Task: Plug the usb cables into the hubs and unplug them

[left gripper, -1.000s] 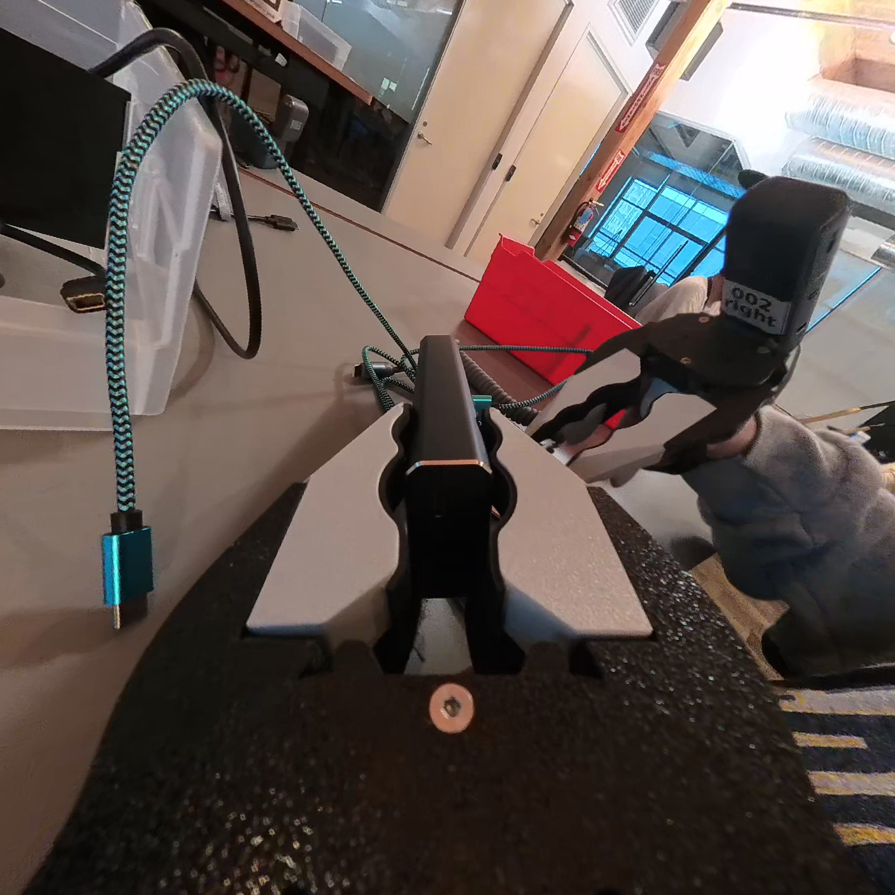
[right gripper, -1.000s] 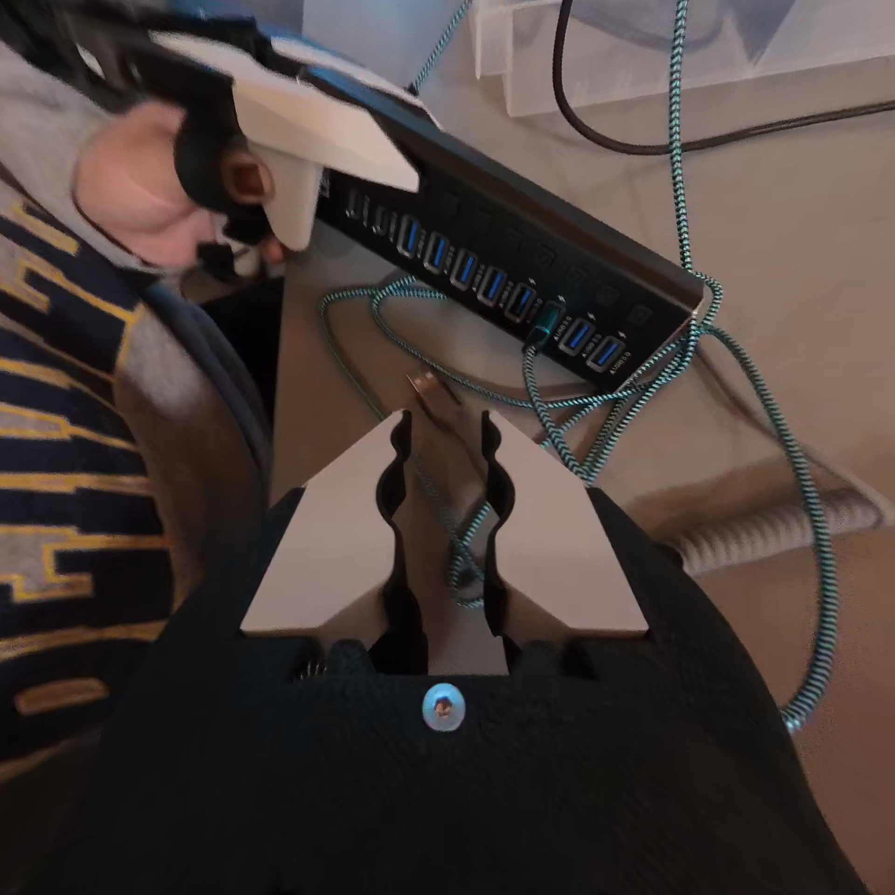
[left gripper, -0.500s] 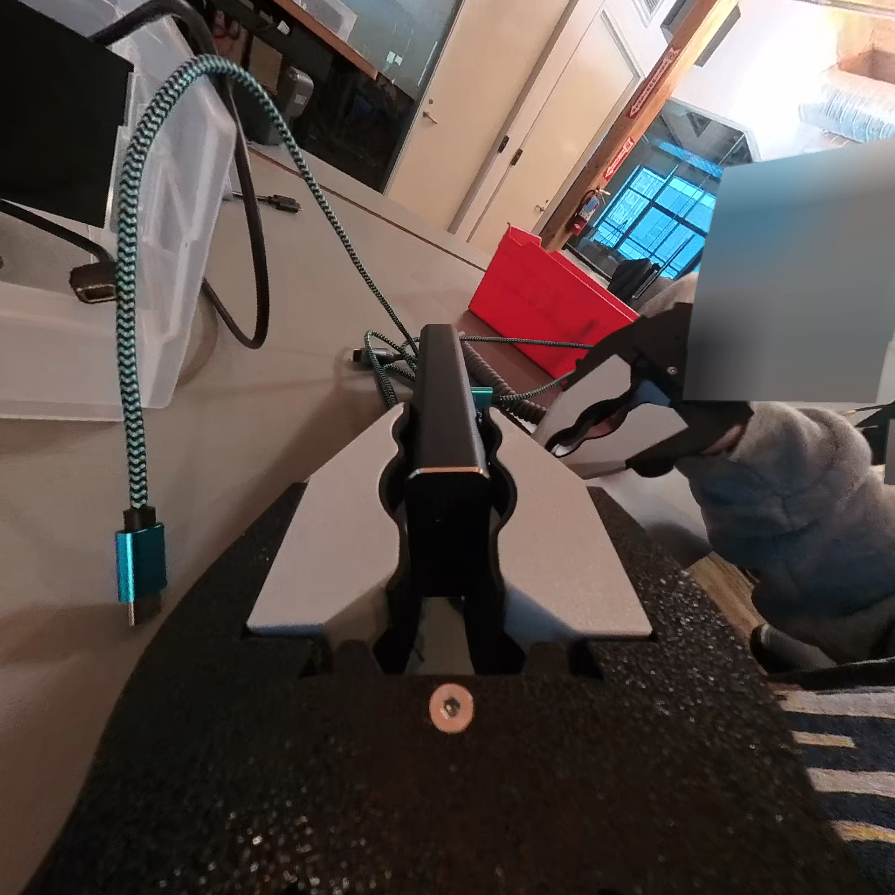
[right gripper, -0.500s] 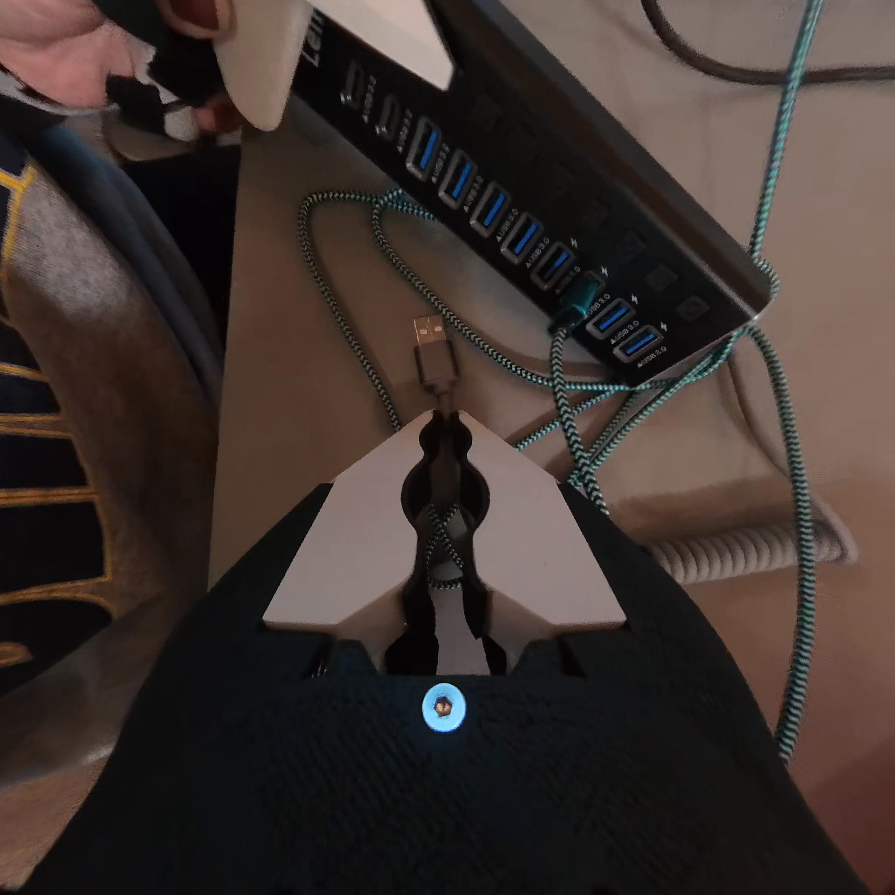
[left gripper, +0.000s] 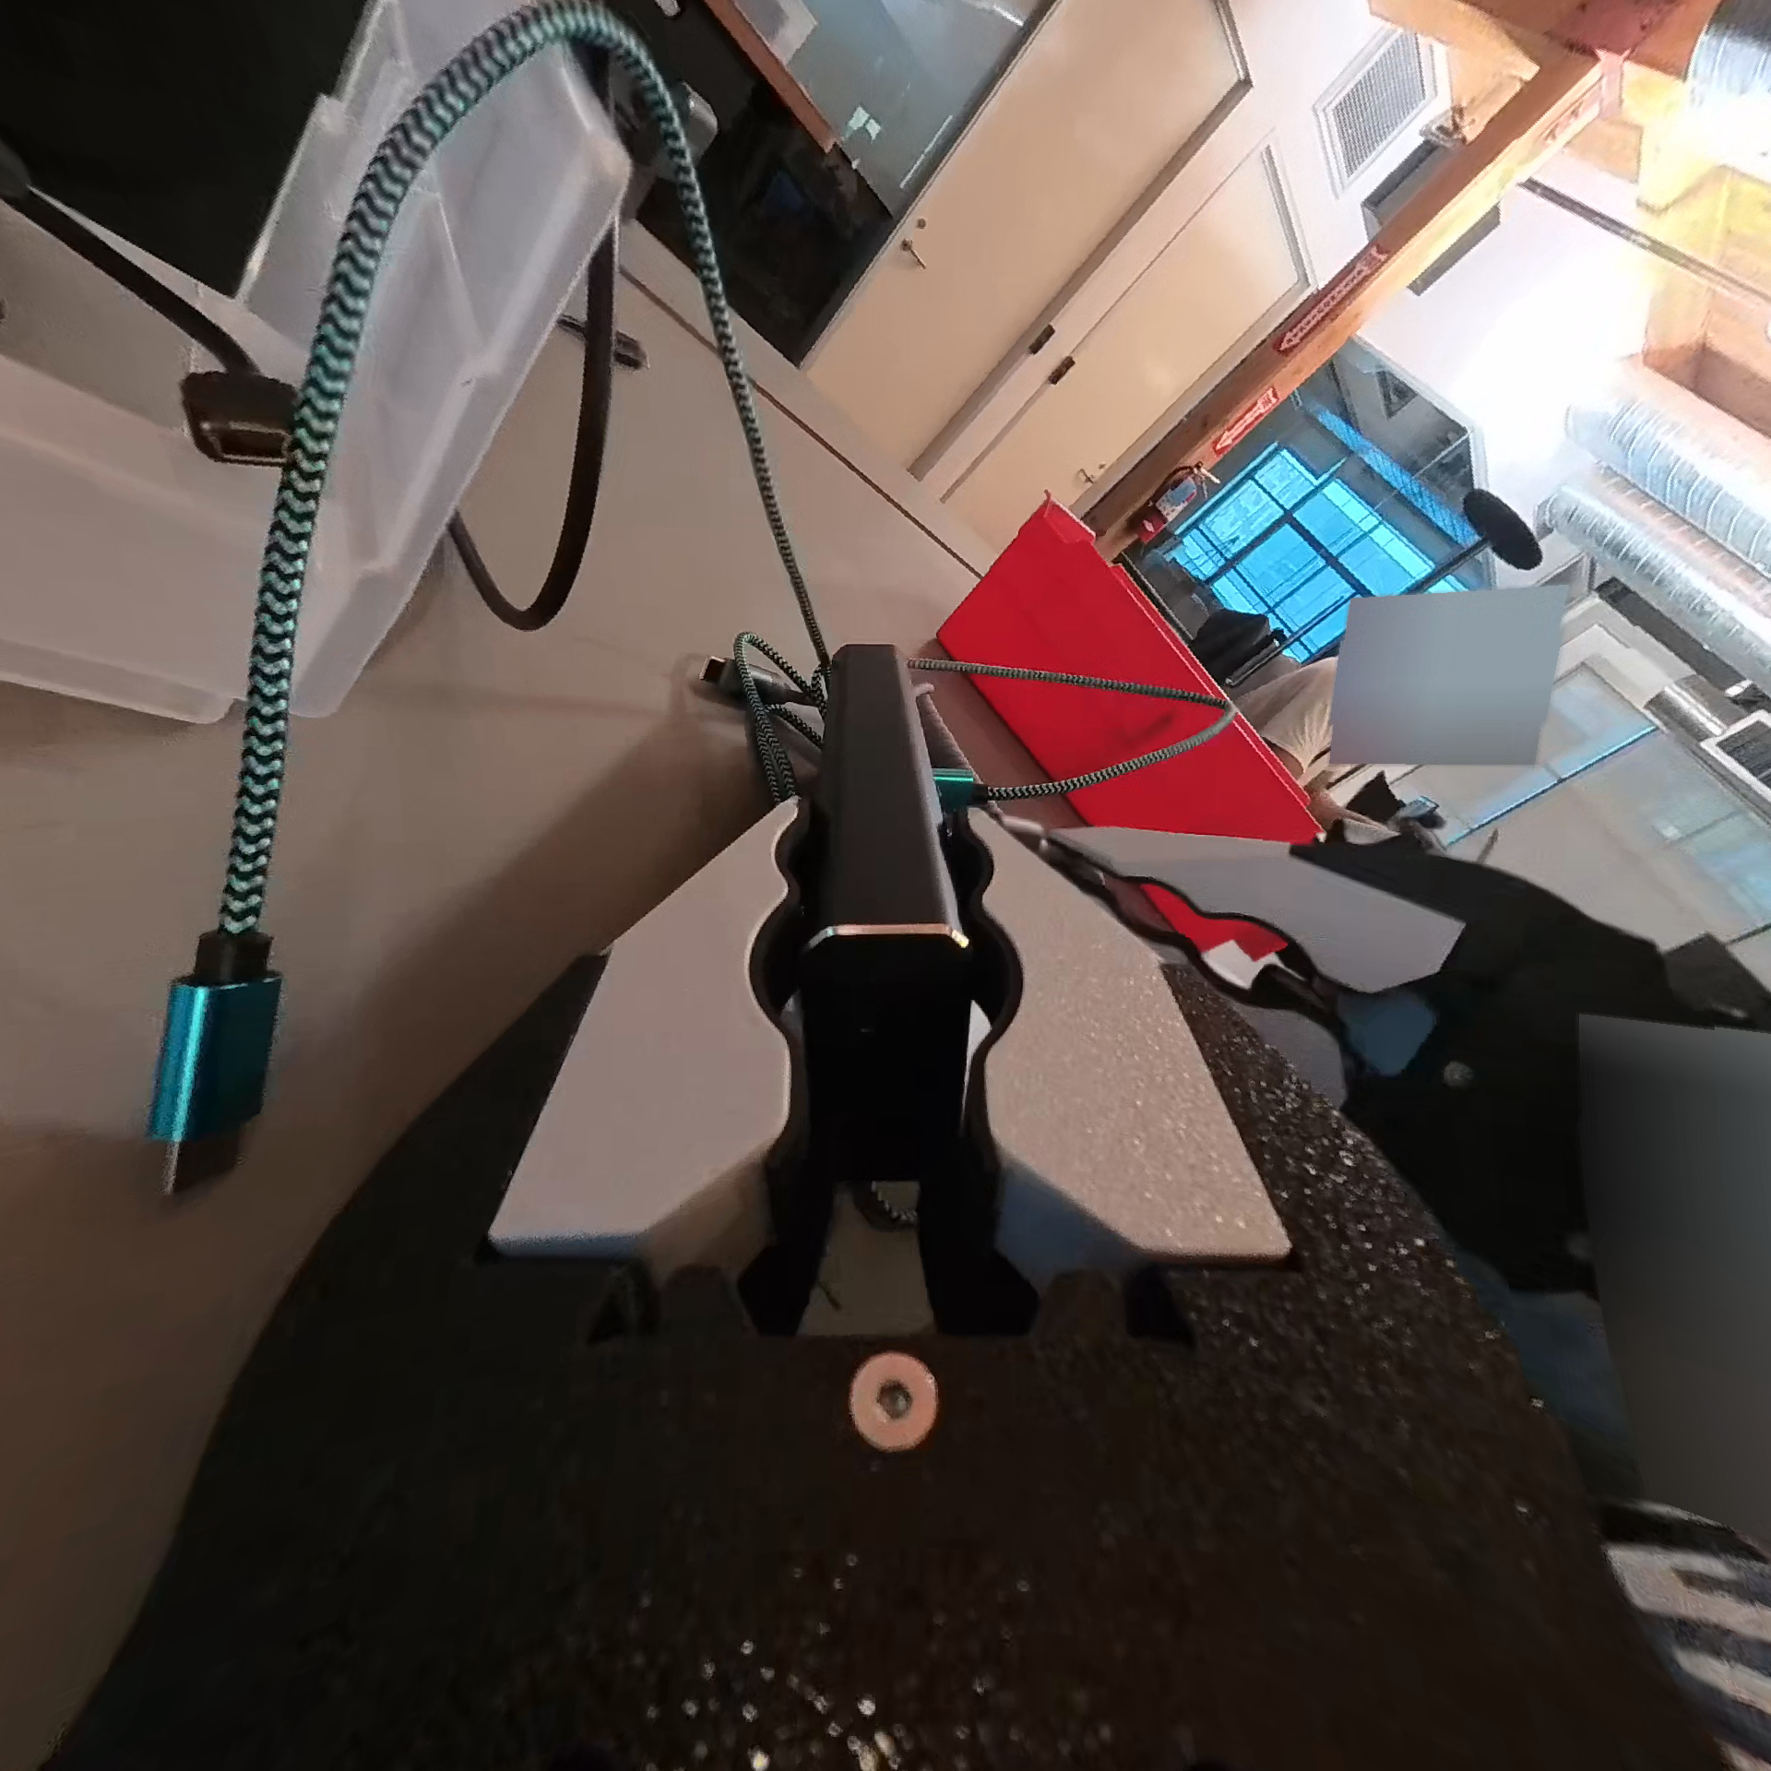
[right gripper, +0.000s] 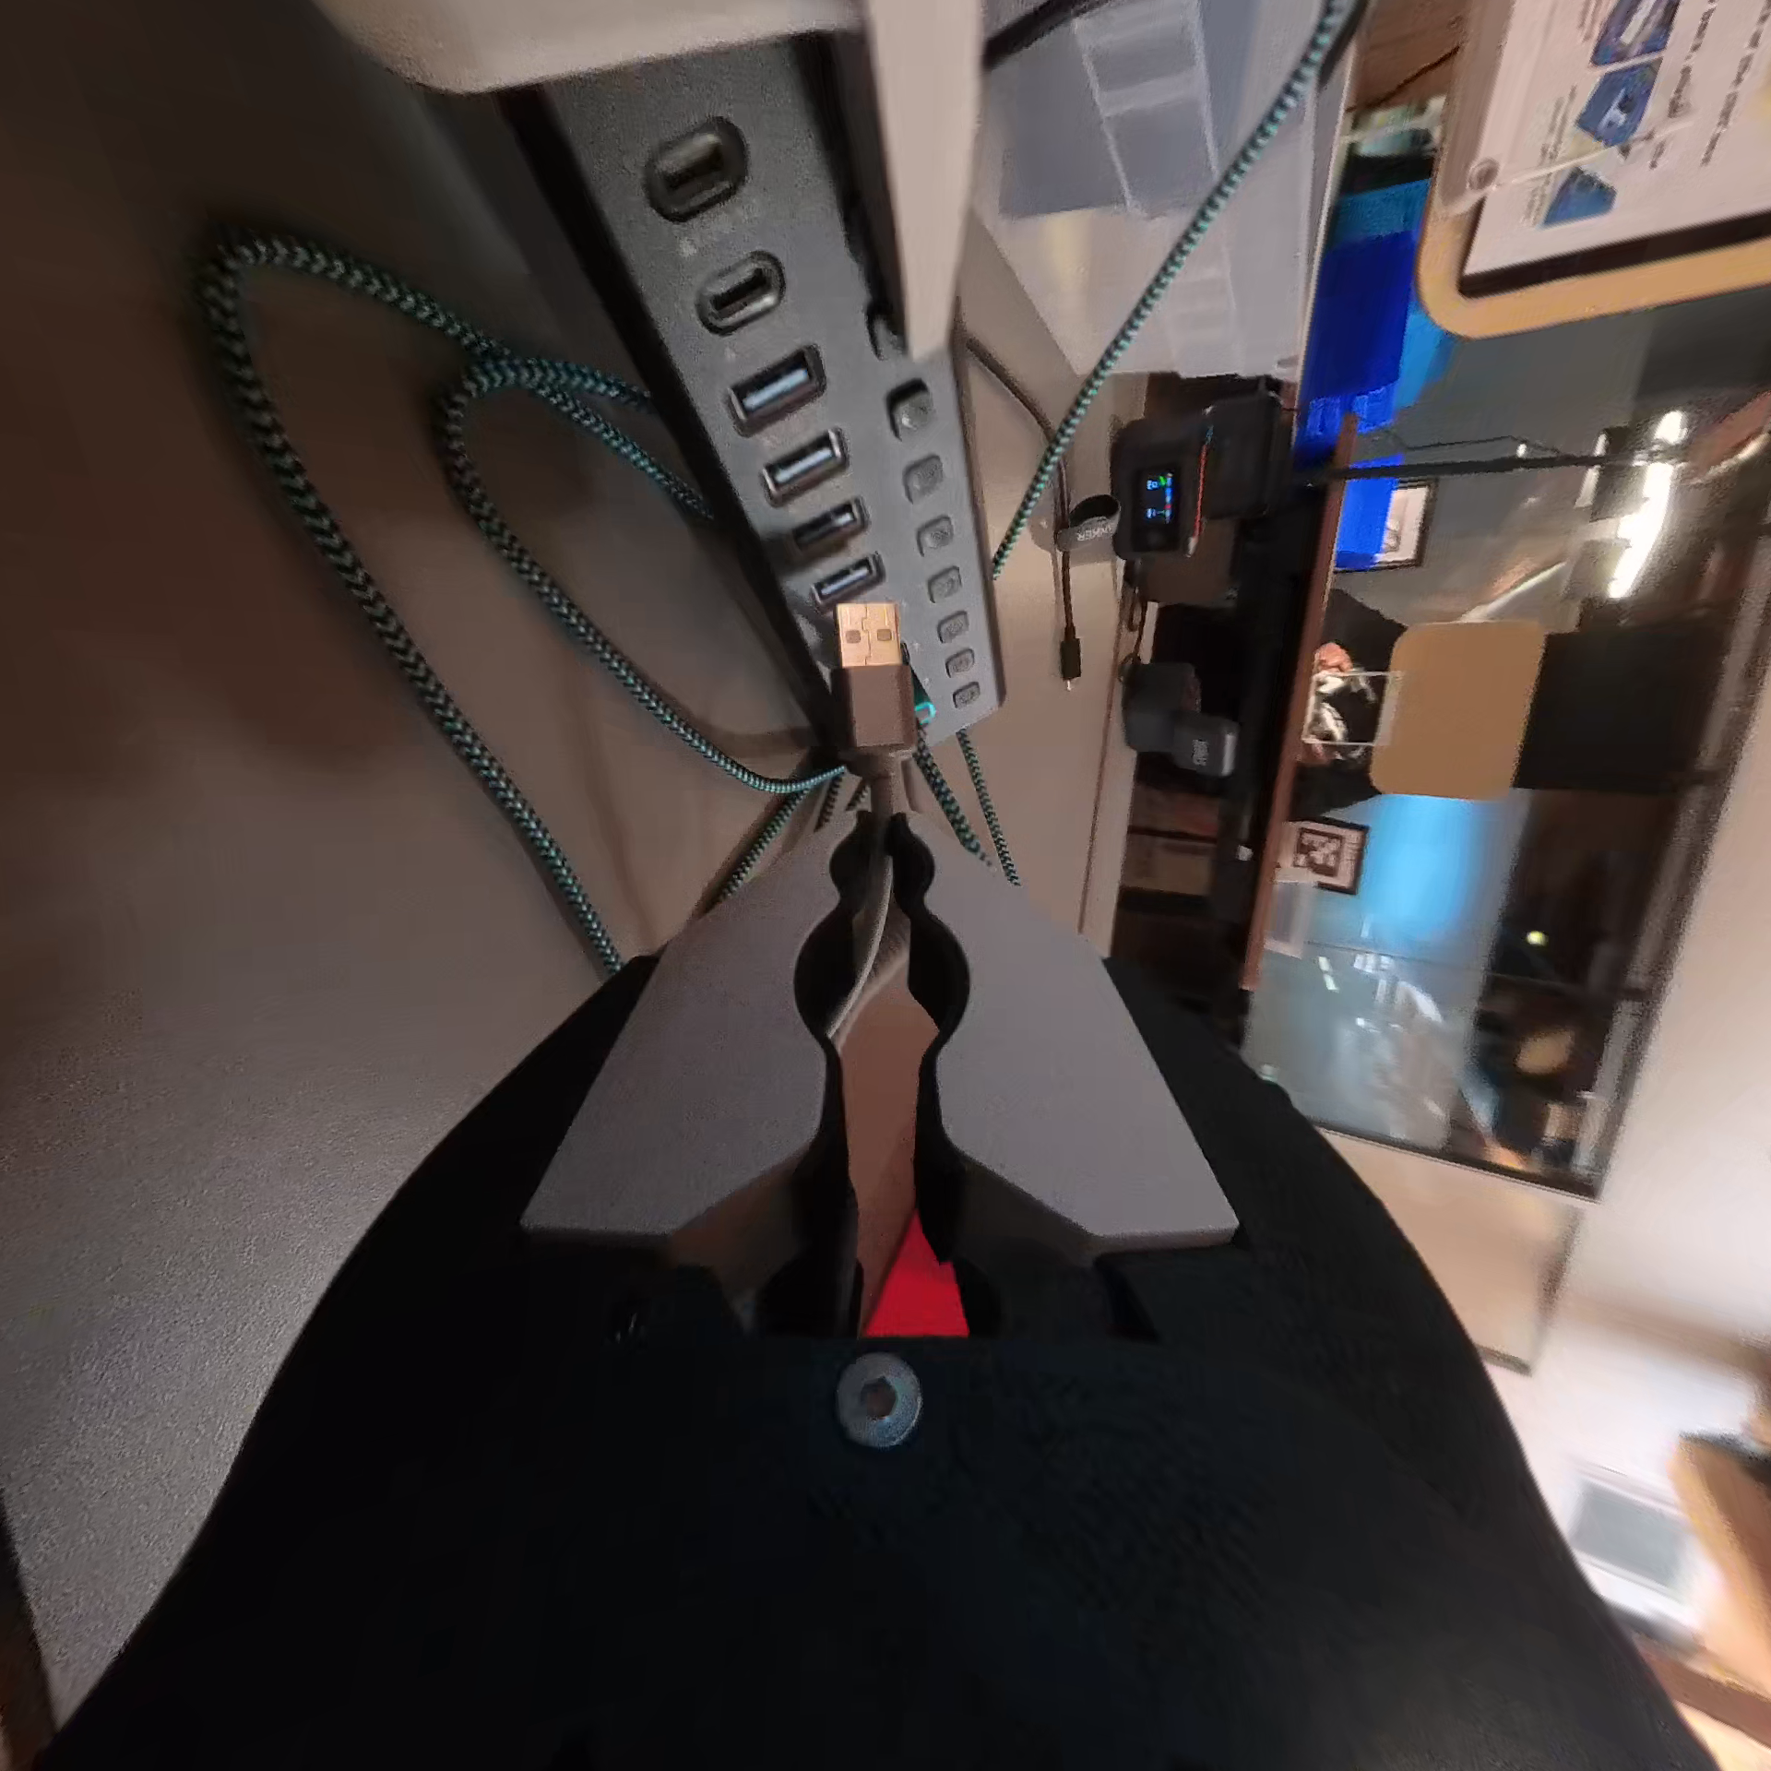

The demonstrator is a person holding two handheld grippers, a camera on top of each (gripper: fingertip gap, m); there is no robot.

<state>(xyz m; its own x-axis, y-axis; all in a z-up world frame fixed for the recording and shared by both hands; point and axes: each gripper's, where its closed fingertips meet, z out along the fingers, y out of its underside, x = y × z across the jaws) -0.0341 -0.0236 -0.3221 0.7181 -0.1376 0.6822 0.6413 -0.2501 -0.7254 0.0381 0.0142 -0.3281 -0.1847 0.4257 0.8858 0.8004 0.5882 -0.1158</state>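
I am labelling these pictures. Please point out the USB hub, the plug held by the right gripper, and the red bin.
USB hub (right gripper: pixel 767 316), right wrist view, on its port face.
plug (right gripper: pixel 867 637), right wrist view, on its metal tip.
red bin (left gripper: pixel 1102 709), left wrist view, on its side wall.

**Writing in view: carriers only, wording not recorded**

- Left wrist view: two red signs (left gripper: pixel 1330 309) on the wooden beam, pale lettering.
- Right wrist view: printed poster (right gripper: pixel 1610 115), top right, blurred.
- Small black device (right gripper: pixel 1161 498) with a lit screen.
- Black-and-white square marker (right gripper: pixel 1327 856) on the shelf edge.
- hub (right gripper: pixel 862 383): marks beside the ports, too blurred to read.
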